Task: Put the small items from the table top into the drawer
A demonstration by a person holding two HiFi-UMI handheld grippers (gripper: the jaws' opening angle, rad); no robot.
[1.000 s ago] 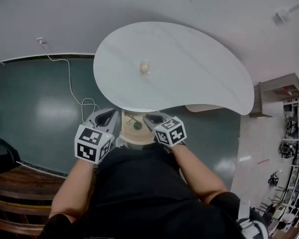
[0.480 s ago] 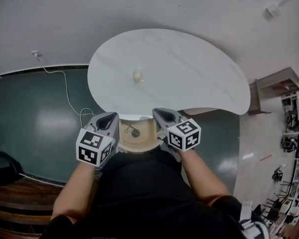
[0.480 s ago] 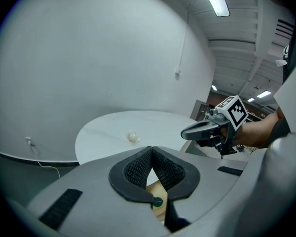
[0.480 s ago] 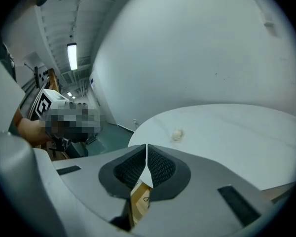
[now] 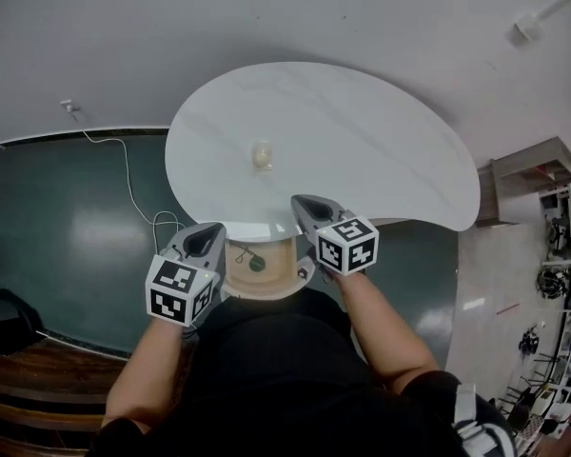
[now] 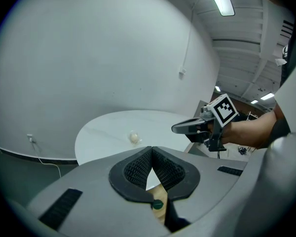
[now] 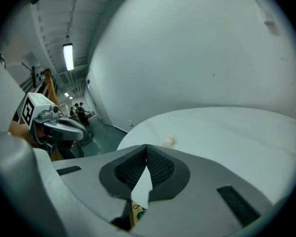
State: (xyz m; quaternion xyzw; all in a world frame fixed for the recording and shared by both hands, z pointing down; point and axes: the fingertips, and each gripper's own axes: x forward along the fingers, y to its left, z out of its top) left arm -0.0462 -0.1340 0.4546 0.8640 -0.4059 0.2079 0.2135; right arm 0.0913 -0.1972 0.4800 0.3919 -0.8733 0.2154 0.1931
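Observation:
A small pale item (image 5: 263, 155) lies on the white table (image 5: 362, 141), left of its middle; it also shows in the left gripper view (image 6: 134, 137) and the right gripper view (image 7: 168, 141). Under the table's near edge the wooden drawer (image 5: 276, 279) stands open with a green round item (image 5: 257, 264) inside. My left gripper (image 5: 202, 241) hovers at the drawer's left side, jaws shut (image 6: 151, 148) and empty. My right gripper (image 5: 305, 206) is above the table's near edge, short of the pale item. Its jaws (image 7: 146, 147) have just been closing and are shut with nothing between them.
A white cable (image 5: 133, 165) runs over the dark green floor left of the table. Wooden steps (image 5: 19, 369) are at lower left. A low shelf (image 5: 533, 165) and cluttered racks (image 5: 561, 246) stand at the right. The person's dark torso (image 5: 266, 369) fills the bottom.
My right gripper has lifted out of the drawer area and moved forward over the table's near edge. The left gripper has shifted slightly back beside the drawer.

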